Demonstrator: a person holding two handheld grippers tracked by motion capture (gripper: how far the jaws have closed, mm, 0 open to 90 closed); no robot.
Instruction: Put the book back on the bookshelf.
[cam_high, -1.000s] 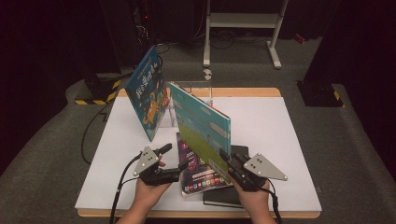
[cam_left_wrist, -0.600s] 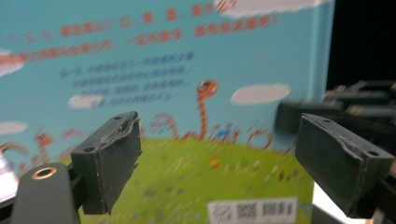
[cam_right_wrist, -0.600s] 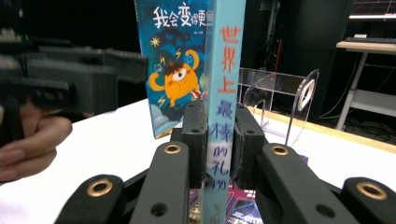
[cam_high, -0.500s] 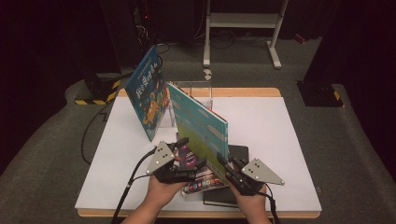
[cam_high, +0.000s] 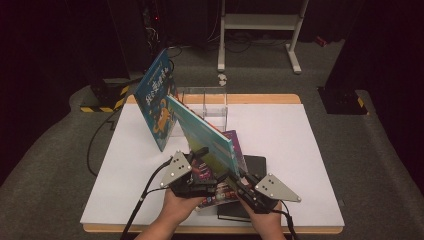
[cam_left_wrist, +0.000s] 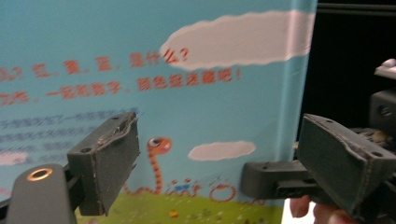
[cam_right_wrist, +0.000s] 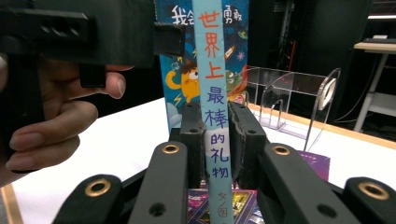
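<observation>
A: What does the held book look like?

B: The light-blue picture book (cam_high: 205, 137) is thin, with a pale blue spine carrying orange and dark Chinese characters. Its cover shows white clouds, orange text, a striped worm and a green strip at the bottom. It stands on edge, tilted, over the near middle of the white desk (cam_high: 290, 145).

A: Who has it?

B: The right hand-held gripper (cam_right_wrist: 215, 135) has its jaws pressed onto the spine from both sides. The left hand-held gripper (cam_left_wrist: 219, 163) is spread wide, its jaws apart in front of the cover, touching nothing that I can see.

A: How many books in all?

B: Four that I can count: the held one, a second blue book (cam_high: 156, 102) leaning upright against the clear acrylic stand (cam_high: 205, 102), a purple one (cam_high: 220, 175) flat beneath the grippers, and a black one (cam_high: 252, 167) under that. One stand, two grippers.

A: Anything changed from a second ago?

B: Yes. The left hand-held gripper has moved in toward the held book, from off to its left to right alongside its cover. The book has also leaned farther back toward the stand. The leaning book and the flat ones have stayed put.
</observation>
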